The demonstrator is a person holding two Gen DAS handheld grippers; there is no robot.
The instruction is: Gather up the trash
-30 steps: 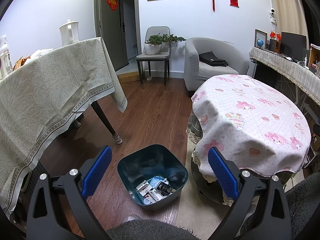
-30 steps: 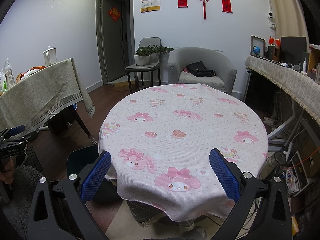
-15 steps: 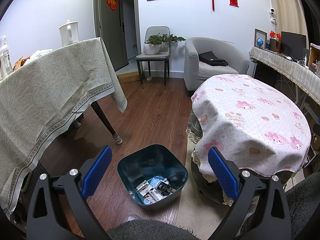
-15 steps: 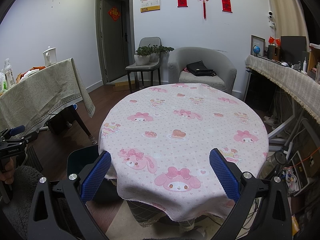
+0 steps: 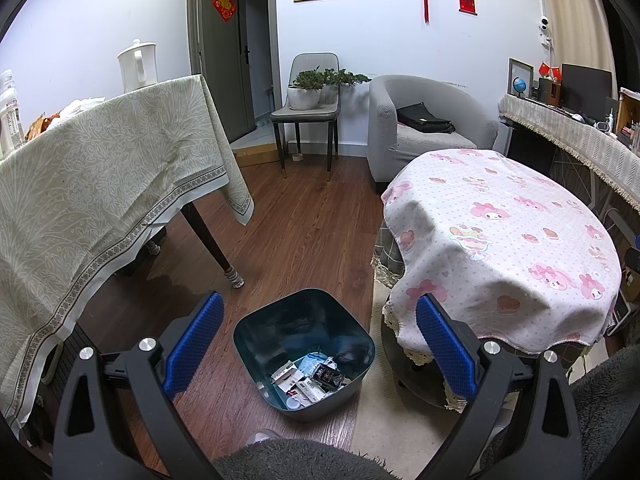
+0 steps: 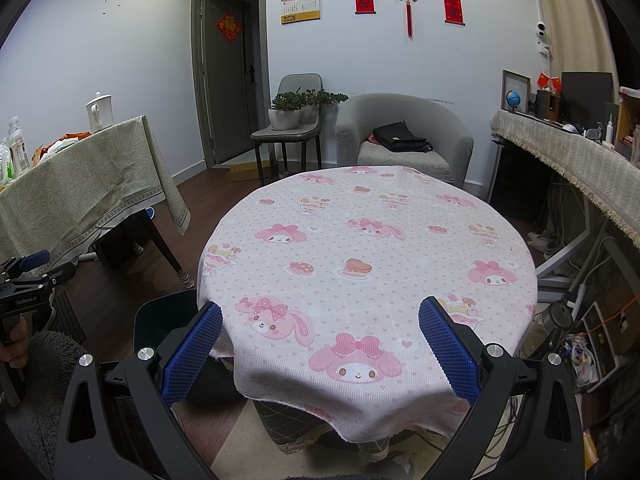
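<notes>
A dark teal trash bin (image 5: 256, 336) stands on the wood floor beside the round table, with several wrappers and paper scraps (image 5: 310, 378) in its bottom. My left gripper (image 5: 316, 344) is open and empty, held above the bin. My right gripper (image 6: 318, 346) is open and empty over the near edge of the round table with the pink bunny cloth (image 6: 368, 240), whose top shows no trash. The bin's rim (image 6: 160, 316) peeks out left of that table. The left gripper (image 6: 28, 276) also shows at the left edge of the right wrist view.
A table with a beige-green cloth (image 5: 100, 184) stands at the left, with a white kettle (image 5: 136, 66) and bottles on it. A grey chair with plants (image 5: 312, 108), a grey armchair (image 5: 424, 128) and a long side desk (image 5: 580, 148) line the back and right.
</notes>
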